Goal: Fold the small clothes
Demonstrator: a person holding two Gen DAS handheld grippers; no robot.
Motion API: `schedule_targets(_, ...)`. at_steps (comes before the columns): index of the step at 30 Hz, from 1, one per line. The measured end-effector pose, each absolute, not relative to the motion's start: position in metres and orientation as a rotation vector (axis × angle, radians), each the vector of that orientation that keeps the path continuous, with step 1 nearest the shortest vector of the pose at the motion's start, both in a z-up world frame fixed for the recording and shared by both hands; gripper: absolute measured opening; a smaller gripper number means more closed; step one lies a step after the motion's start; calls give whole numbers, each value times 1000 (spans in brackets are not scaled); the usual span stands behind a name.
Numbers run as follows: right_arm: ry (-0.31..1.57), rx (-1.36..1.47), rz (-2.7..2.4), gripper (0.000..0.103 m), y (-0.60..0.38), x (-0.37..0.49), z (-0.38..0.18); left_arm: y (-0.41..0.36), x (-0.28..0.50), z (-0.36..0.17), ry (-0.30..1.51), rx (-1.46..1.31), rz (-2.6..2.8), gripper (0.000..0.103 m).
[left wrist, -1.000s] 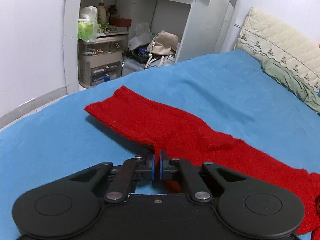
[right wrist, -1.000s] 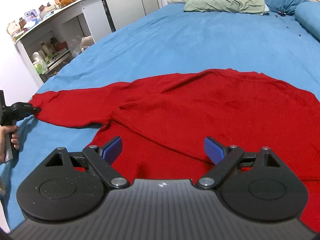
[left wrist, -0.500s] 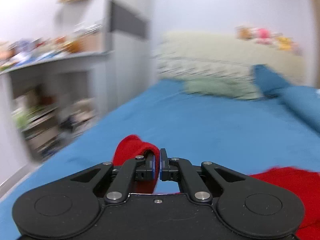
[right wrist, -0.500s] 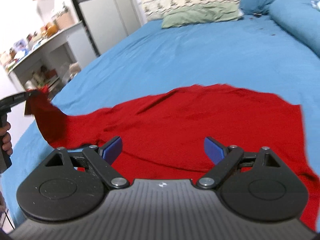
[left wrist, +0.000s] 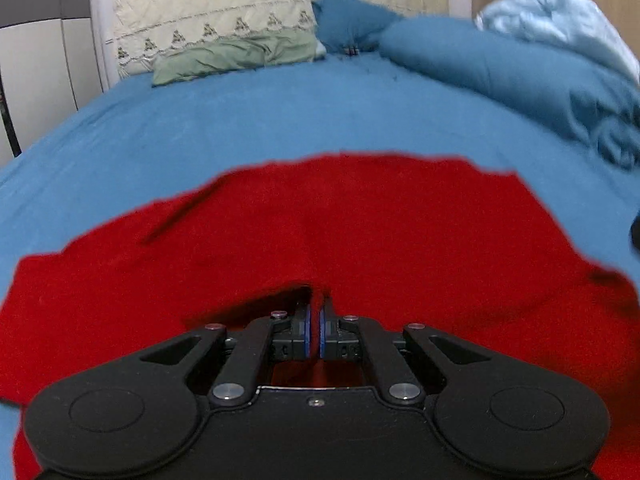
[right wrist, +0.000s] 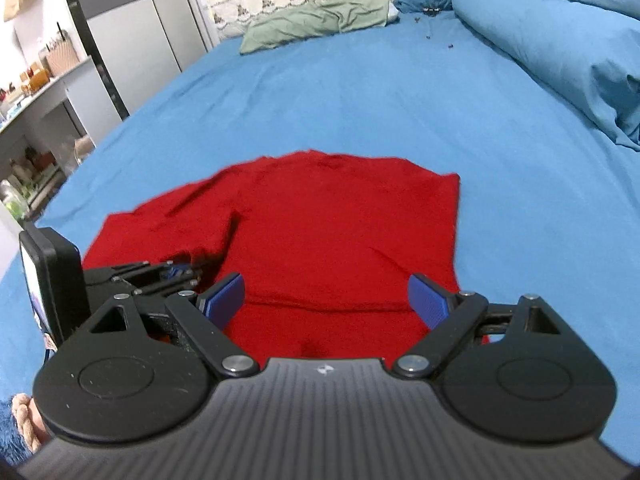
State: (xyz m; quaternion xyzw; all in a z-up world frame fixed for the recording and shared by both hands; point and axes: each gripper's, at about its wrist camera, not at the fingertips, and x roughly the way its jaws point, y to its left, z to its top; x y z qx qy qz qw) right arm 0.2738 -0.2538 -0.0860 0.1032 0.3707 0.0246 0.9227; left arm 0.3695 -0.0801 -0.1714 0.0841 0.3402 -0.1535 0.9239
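Observation:
A red knit sweater [right wrist: 340, 232] lies flat on the blue bedsheet [right wrist: 360, 92]. It also fills the left wrist view [left wrist: 360, 220]. My left gripper [left wrist: 315, 320] is shut on the red sleeve cuff and holds it over the sweater's body. In the right wrist view the left gripper [right wrist: 182, 272] sits at the sweater's left side with the sleeve folded in under it. My right gripper [right wrist: 326, 300] is open and empty, hovering above the sweater's near edge.
Pillows [right wrist: 316, 20] and a blue duvet [right wrist: 560, 48] lie at the head and right side of the bed. A wardrobe [right wrist: 132, 32] and a cluttered shelf unit [right wrist: 32, 128] stand to the left of the bed.
My left gripper lifted the sleeve from the bed's left side and swung it right, over the sweater's body. The sleeve is now folded in. My right gripper stayed open, tilting slightly.

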Motion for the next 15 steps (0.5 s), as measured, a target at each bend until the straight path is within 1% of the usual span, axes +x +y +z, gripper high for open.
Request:
schedule_targets(2, 759, 203, 62, 103, -256, 274, -89, -79, 364, -168, 684, 188, -324, 22)
schedule_targets(3, 754, 202, 70, 103, -255, 276, -89, -74, 361, -162, 684, 187, -325, 50)
schedule_targets(4, 747, 201, 79, 103, -255, 278, -88, -66, 354, -156, 671, 183, -327, 73)
schedule_targets(5, 740, 199, 89, 103, -255, 280, -87, -56, 346, -149, 645, 175, -329, 80)
schedule_targets(6, 735, 195, 102, 103, -253, 282, -86, -44, 339, -142, 626, 169, -334, 90)
schedule_targets(7, 735, 183, 123, 103, -248, 286, -84, -34, 332, -137, 616, 169, -328, 95)
schedule_targets(11, 767, 49, 206, 103, -207, 302, -88, 11, 318, -142, 609, 213, -193, 95)
schedule_targets(13, 776, -69, 238, 103, -179, 313, -93, 33, 317, -150, 593, 200, -131, 95)
schedule_targets(15, 772, -174, 273, 101, -154, 322, -100, 54, 324, -158, 628, 154, -71, 95)
